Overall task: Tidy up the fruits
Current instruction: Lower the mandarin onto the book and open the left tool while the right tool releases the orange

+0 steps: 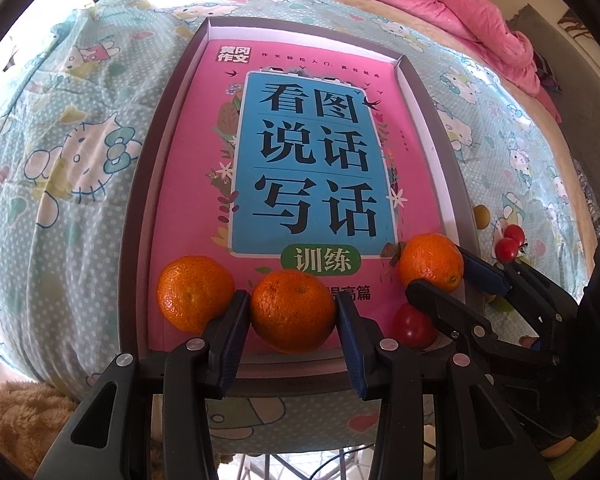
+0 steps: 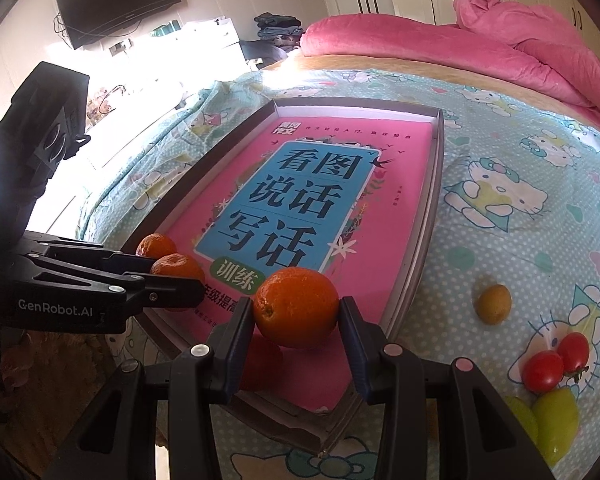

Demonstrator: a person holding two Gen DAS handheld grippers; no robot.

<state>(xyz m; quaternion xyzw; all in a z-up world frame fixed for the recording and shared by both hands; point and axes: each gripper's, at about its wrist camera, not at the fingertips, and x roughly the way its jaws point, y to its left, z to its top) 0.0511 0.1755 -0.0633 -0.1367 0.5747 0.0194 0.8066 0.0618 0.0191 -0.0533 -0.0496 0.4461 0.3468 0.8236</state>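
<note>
Left gripper [image 1: 294,320]: closed on the middle orange [image 1: 294,310], pads against both its sides, low over the near end of the tray [image 1: 140,216].
Right gripper [image 2: 296,330]: clamped on another orange [image 2: 297,307], near the tray's right corner, above a red tomato [image 1: 412,324].
Done so far: a third orange [image 1: 194,292] sits in the tray's left corner; three oranges line up along the near edge, two not yet released.
Left to do: a small yellowish fruit [image 2: 494,304], two cherry tomatoes [image 2: 556,362] and green fruits [image 2: 556,420] lie loose on the bedsheet [image 2: 520,240].
Writing: "GenRobot.AI" on the left gripper; the pink book [image 1: 312,160] lining the tray reads 看图说话写话, 训练, 黄冈作文.
</note>
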